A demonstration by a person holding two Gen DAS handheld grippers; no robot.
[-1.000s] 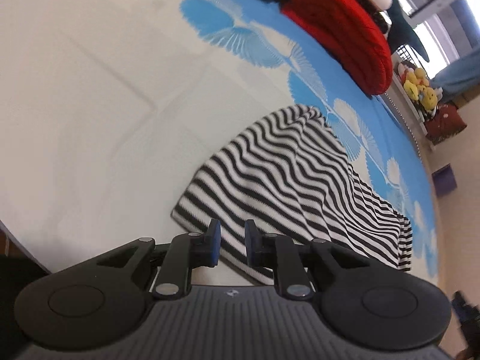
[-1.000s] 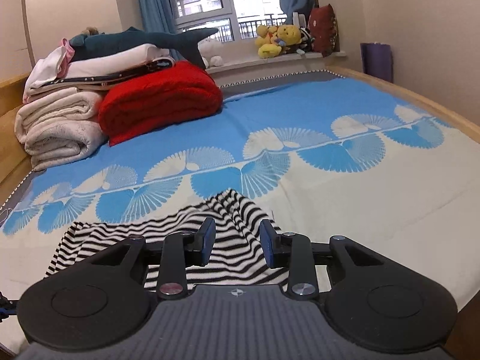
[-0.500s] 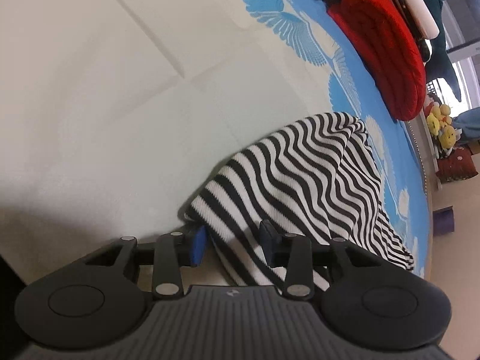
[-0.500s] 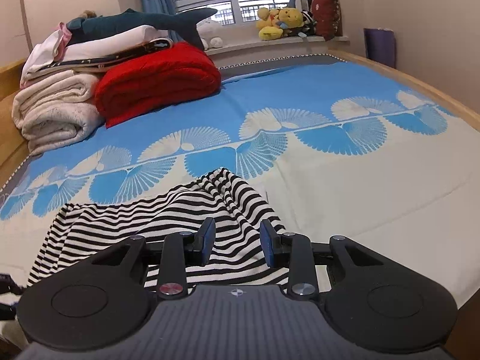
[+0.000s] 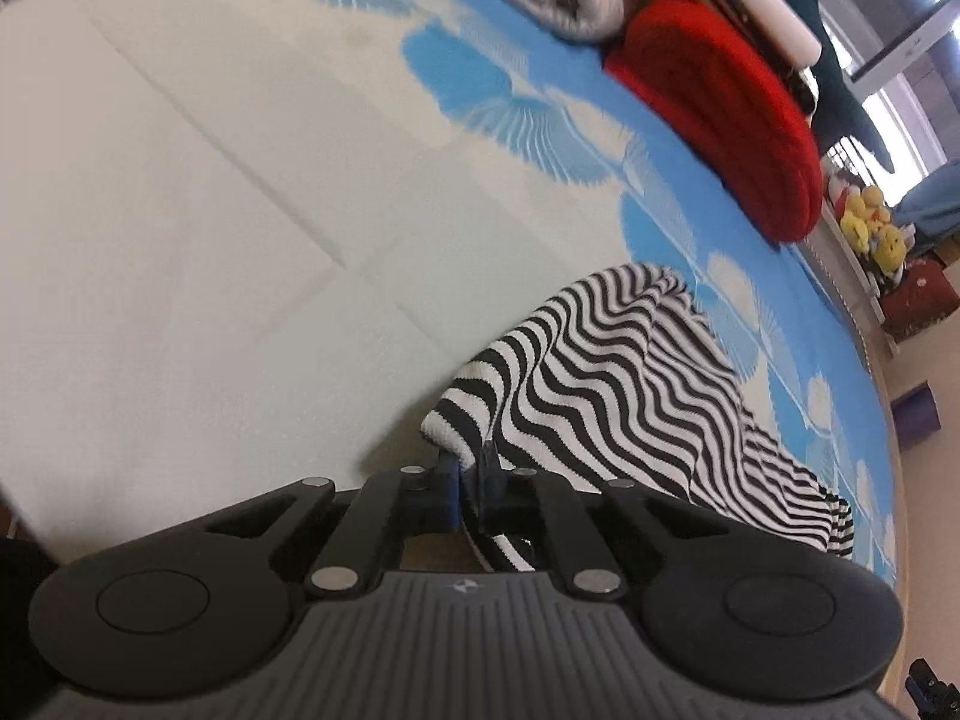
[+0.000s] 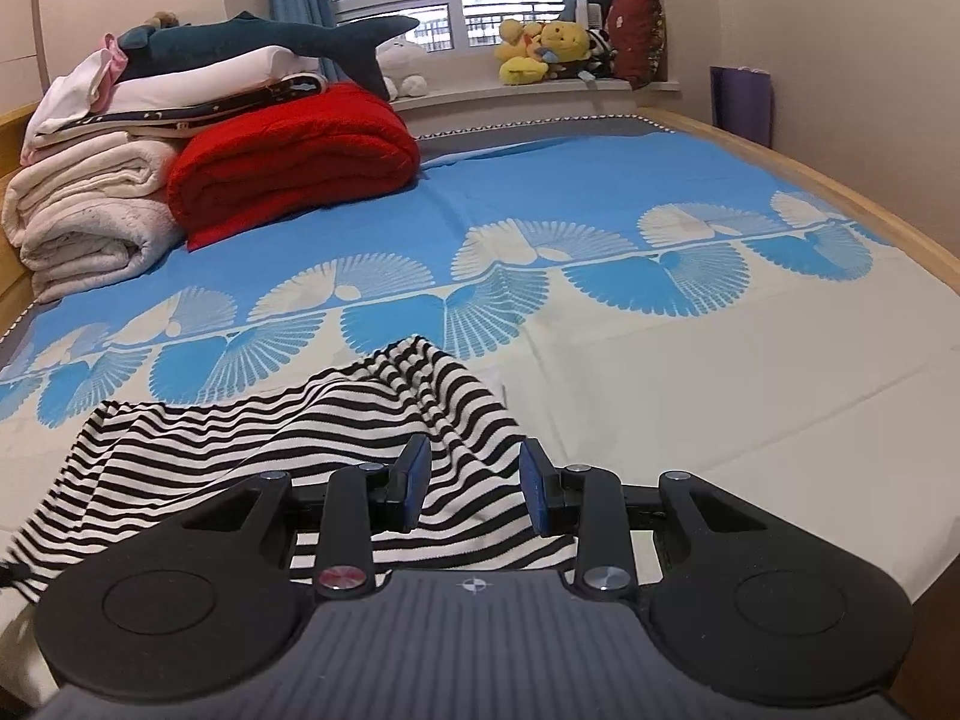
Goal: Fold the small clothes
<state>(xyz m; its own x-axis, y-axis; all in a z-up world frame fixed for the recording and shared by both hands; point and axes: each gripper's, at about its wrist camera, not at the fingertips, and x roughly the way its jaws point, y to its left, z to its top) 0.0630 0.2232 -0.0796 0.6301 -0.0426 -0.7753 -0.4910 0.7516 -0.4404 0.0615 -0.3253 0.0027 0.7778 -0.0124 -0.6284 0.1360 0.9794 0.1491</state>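
Note:
A black-and-white striped garment (image 5: 624, 372) lies rumpled on the bed near its front edge; it also shows in the right wrist view (image 6: 336, 420). My left gripper (image 5: 471, 480) is shut on the garment's near corner, with the striped cloth pinched between its blue pads. My right gripper (image 6: 474, 480) is open, its pads just above the garment's near right part, with striped cloth showing between them.
The bed sheet (image 6: 660, 360) is cream with a blue fan pattern. A folded red blanket (image 6: 288, 162), rolled white blankets (image 6: 84, 222) and a plush shark (image 6: 270, 42) are stacked at the far left. Plush toys (image 6: 540, 48) sit on the windowsill. The wooden bed edge (image 6: 870, 216) runs along the right.
My left gripper closed on the garment's corner, which has lifted and bunched. My right gripper moved slightly forward over the garment and stayed open.

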